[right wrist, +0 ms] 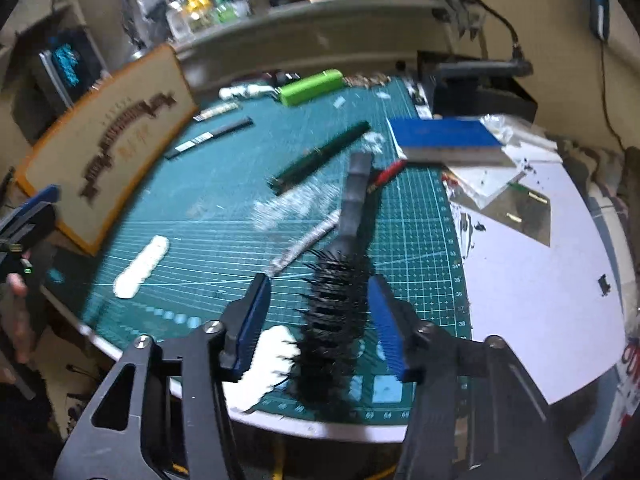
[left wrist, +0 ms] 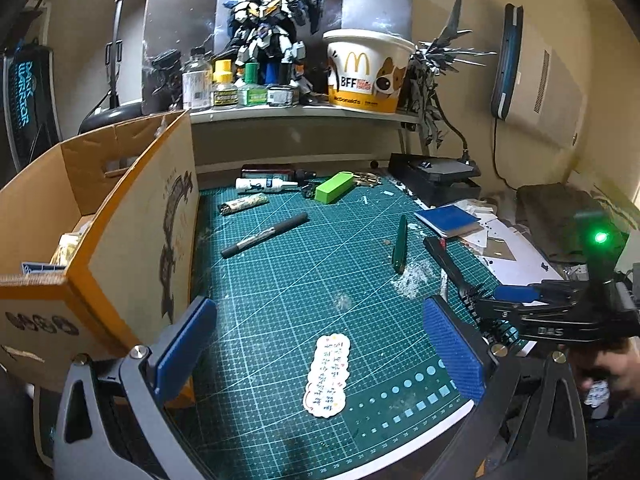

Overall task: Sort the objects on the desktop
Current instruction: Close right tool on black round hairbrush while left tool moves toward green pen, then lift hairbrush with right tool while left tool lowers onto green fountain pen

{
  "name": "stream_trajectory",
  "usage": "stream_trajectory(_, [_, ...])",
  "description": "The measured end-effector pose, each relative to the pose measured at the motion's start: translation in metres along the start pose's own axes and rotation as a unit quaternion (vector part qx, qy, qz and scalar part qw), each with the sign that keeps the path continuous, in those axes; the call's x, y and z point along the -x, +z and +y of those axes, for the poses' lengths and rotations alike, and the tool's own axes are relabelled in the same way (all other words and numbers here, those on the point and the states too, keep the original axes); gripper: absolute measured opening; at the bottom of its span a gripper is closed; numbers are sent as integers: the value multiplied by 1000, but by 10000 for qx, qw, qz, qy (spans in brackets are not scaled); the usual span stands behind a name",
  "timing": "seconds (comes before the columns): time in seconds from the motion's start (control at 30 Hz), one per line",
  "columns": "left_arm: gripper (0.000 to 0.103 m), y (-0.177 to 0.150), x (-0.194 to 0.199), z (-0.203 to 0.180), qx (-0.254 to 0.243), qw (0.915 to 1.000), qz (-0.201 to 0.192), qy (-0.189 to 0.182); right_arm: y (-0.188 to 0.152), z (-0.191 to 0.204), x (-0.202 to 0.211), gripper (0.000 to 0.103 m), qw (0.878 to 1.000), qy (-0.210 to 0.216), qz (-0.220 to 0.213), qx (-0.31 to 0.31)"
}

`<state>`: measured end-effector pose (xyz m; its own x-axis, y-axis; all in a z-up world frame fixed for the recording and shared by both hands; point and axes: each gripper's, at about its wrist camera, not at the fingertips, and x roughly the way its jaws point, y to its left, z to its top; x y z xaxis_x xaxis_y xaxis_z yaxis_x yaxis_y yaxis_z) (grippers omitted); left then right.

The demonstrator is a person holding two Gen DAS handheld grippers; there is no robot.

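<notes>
Green cutting mat (left wrist: 288, 280) covers the desk, cluttered. Right gripper (right wrist: 320, 320) is low over the mat's near edge with a black bristle hairbrush (right wrist: 340, 300) between its blue pads; the right pad sits against the bristles, the left pad has a gap beside it (motion blur, so contact on both sides cannot be confirmed). Brush handle points away across the mat toward a blue notebook (right wrist: 444, 134) at the mat's right edge. Left gripper (left wrist: 320, 356) hangs over the near-left part of the mat, jaws wide, nothing between them, a white scalloped sticker (left wrist: 326, 376) lying on the mat below. Cardboard box (left wrist: 120, 216) stands open at the mat's left side, touching it. Also on the mat: black marker (left wrist: 264, 236), dark green pen (left wrist: 400, 248), green rectangular case (left wrist: 334, 187) near the back, a lighter (left wrist: 244, 203), white tube (left wrist: 264, 185). Shelf (left wrist: 304, 112) behind holds a McDonald's bucket (left wrist: 366, 70) and a robot model (left wrist: 268, 44).
</notes>
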<state>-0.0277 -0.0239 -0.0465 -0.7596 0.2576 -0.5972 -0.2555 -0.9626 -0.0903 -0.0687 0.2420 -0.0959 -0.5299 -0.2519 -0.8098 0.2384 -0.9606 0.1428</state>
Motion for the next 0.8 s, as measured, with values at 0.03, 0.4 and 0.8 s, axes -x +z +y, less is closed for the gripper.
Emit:
stream_trajectory(0.03, [103, -1, 0, 1, 5, 10000, 5, 5, 0, 0, -4, 46, 10000, -82, 10, 13])
stream_trajectory(0.4, [103, -8, -5, 11, 106, 9999, 120, 28, -8, 9, -17, 44, 9984, -483, 98, 266])
stream_trajectory(0.8, [103, -4, -13, 2, 113, 9998, 180, 3, -13, 4, -12, 35, 9997, -100, -124, 211])
